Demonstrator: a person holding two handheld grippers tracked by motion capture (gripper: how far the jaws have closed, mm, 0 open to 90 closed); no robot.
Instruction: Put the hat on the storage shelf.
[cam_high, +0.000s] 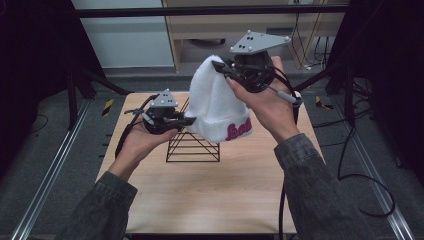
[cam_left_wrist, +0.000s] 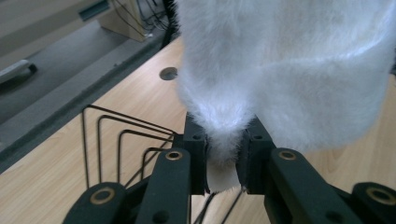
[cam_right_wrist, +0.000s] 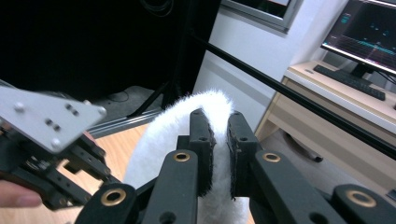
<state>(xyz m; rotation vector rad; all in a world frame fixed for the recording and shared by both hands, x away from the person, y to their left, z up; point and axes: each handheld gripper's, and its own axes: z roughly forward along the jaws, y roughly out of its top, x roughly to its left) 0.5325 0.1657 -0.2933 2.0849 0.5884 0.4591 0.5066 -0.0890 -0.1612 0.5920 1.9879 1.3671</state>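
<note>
The white hat hangs in the air above the far half of the desk, clear of the wood, with its pink lettering turned toward the near right. It is stretched between two grips. The right gripper has its jaws clamped on the hat's crown, held high over the far edge; the right gripper view shows the fleece pinched thin between the two pads. The left gripper is lower and pinches the cuff at the hat's left side, its jaws closed on a fold of fabric, as the left gripper view shows.

Directly below and just behind the hat stands a black wire rack, near the middle of the desk toward its far edge. The hat's lower edge overlaps the rack in the high view, but whether they touch I cannot tell.

Judging by this, the hat is lifted and secured; what remains is to lower it onto or beside the rack and release both grips.
</note>
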